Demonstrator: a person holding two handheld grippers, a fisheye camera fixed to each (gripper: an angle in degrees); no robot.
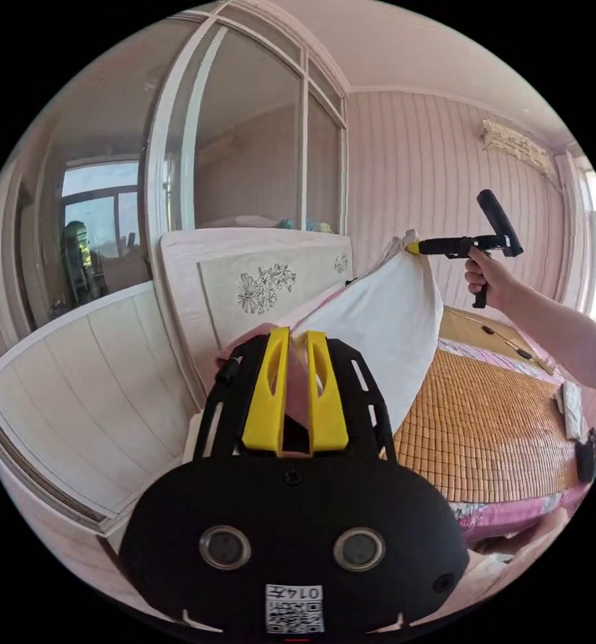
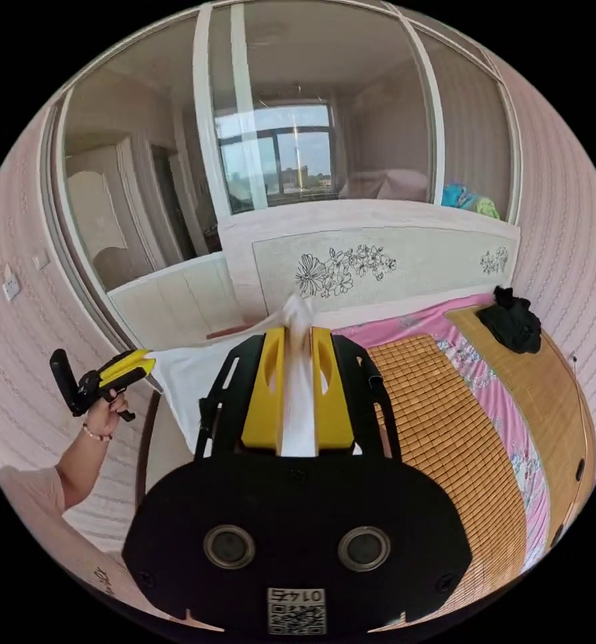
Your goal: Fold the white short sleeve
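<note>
white short sleeve stretched between two grippers above the bed

left gripper view: the left gripper (image 1: 295, 349) has its jaws clamped on the white short sleeve (image 1: 385, 322), which spans to the right gripper (image 1: 413, 247) over the bamboo mat (image 1: 486, 429).

right gripper view: the right gripper's jaws pinch the same cloth in the air before the headboard (image 2: 405, 258).

White short sleeve being held stretched above the bed

The right gripper (image 2: 298, 392) is pinching white short sleeve (image 2: 299, 409) fabric between its yellow jaws, while the left gripper (image 2: 133, 367), in a hand (image 2: 103, 412), is gripping its far edge. A black garment (image 2: 513, 325) is lying on the bamboo mat (image 2: 459, 429) below the flowered headboard (image 2: 378, 258).
</note>
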